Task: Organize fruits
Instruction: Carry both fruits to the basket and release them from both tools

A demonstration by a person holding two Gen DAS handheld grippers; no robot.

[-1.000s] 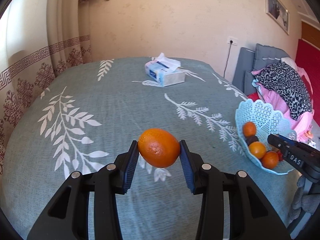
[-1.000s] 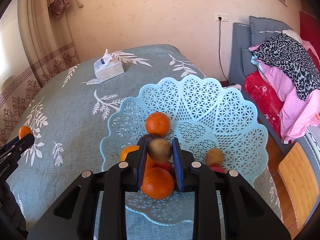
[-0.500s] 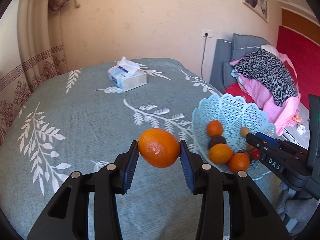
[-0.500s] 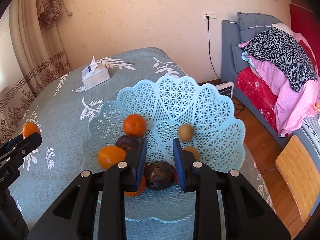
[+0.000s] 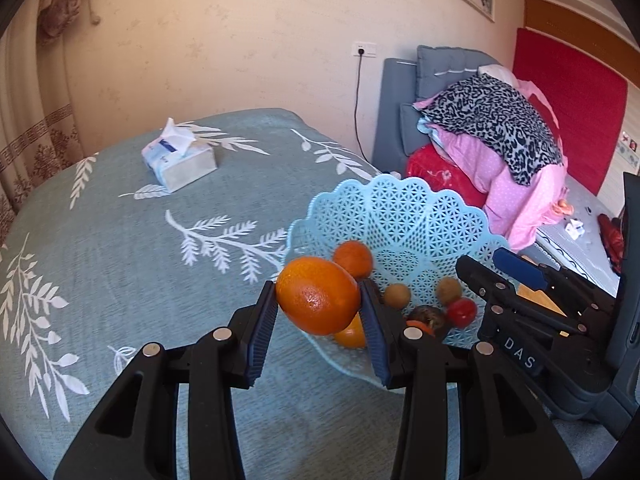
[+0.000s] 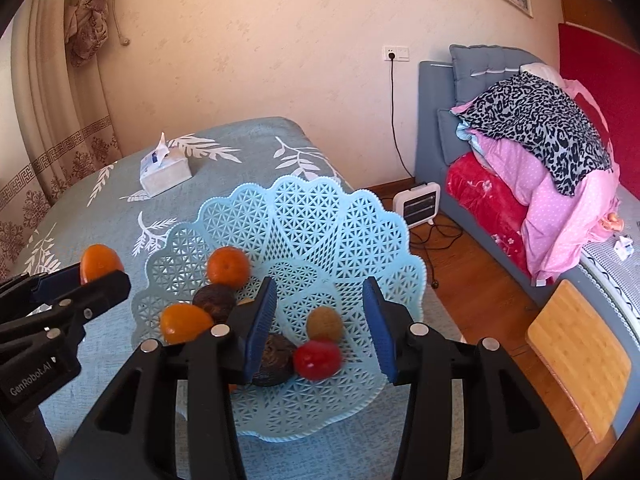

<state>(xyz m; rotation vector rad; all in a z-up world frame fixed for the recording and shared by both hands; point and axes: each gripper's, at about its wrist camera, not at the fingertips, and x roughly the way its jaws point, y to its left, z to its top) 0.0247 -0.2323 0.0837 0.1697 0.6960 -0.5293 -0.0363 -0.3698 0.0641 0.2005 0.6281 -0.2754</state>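
My left gripper point(image 5: 319, 305) is shut on a large orange point(image 5: 318, 295) and holds it in the air at the near left rim of the light blue lattice basket point(image 5: 404, 216). The same orange point(image 6: 100, 263) shows at the left of the right wrist view. The basket point(image 6: 340, 224) holds two oranges point(image 6: 228, 266), two dark fruits point(image 6: 214, 300), a brown kiwi point(image 6: 324, 323) and a red fruit point(image 6: 317, 359). My right gripper point(image 6: 319, 322) is open and empty, held above the basket's near side over the kiwi and red fruit.
The basket sits at the right edge of a table with a teal leaf-print cloth point(image 5: 120, 240). A tissue box point(image 5: 178, 162) stands at the far side. A small heater point(image 6: 418, 204) on the floor, a bed with piled bedding point(image 6: 532, 152) and a wooden board point(image 6: 576, 348) lie to the right.
My left gripper has carried the orange rightward up to the basket. My right gripper let go of the kiwi into the basket, opened wide and drew back.
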